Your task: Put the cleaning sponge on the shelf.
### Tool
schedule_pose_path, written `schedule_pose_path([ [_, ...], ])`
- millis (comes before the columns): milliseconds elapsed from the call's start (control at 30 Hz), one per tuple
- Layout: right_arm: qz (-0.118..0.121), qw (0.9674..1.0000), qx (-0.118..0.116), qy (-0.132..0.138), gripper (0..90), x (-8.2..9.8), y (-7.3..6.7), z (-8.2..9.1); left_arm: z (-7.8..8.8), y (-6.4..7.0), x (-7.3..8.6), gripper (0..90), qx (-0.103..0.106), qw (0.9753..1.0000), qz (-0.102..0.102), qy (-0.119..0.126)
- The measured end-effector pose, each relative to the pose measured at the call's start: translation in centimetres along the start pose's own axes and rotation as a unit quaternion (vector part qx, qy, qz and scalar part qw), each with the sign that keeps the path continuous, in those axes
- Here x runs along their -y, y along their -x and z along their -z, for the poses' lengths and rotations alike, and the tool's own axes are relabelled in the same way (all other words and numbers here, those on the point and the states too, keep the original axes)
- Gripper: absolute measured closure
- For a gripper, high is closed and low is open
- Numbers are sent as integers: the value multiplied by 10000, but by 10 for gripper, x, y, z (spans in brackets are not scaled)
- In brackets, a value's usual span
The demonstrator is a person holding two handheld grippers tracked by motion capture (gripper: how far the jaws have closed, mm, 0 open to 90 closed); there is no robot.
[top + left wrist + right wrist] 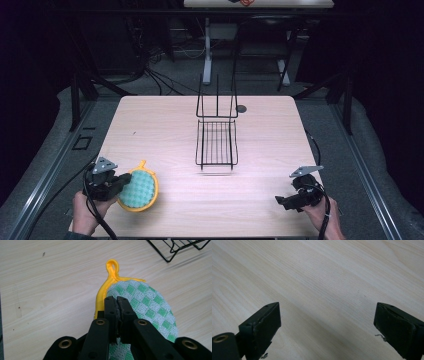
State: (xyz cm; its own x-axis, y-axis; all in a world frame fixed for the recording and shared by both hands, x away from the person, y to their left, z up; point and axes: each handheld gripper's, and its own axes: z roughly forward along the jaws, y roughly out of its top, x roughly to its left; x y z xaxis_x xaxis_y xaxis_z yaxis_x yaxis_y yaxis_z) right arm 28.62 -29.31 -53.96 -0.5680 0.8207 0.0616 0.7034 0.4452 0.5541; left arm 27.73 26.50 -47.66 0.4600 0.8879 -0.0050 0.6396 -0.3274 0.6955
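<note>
A round green-and-white checked pot holder (139,189) with a yellow rim and a yellow hanging loop hangs just above the table's near left part. My left gripper (120,183) is shut on its edge; in the left gripper view the jaws (117,305) pinch the cloth (147,305) beside the yellow rim, loop (112,266) pointing away. My right gripper (281,201) rests at the near right, jaws wide open over bare wood (327,322), nothing between them.
A black wire rack (216,131) stands at the table's middle, its corner also in the left gripper view (180,248). A small dark round spot (242,108) lies by the far edge. Cables trail off both near corners; dark floor surrounds the light wooden table (165,125).
</note>
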Motion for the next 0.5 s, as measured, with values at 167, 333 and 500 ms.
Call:
schedule_pose_path([
  [167, 17, 10000, 1, -4, 68, 0, 0, 0, 0, 3, -5, 874, 39, 10000, -22, 54],
  [333, 28, 10000, 5, -5, 69, 0, 0, 0, -1, 8, -11, 874, 92, 9999, -92, 74],
  [500, 58, 10000, 20, -16, 69, 0, 1, 0, -3, 12, -17, 874, 114, 9997, -164, 110],
])
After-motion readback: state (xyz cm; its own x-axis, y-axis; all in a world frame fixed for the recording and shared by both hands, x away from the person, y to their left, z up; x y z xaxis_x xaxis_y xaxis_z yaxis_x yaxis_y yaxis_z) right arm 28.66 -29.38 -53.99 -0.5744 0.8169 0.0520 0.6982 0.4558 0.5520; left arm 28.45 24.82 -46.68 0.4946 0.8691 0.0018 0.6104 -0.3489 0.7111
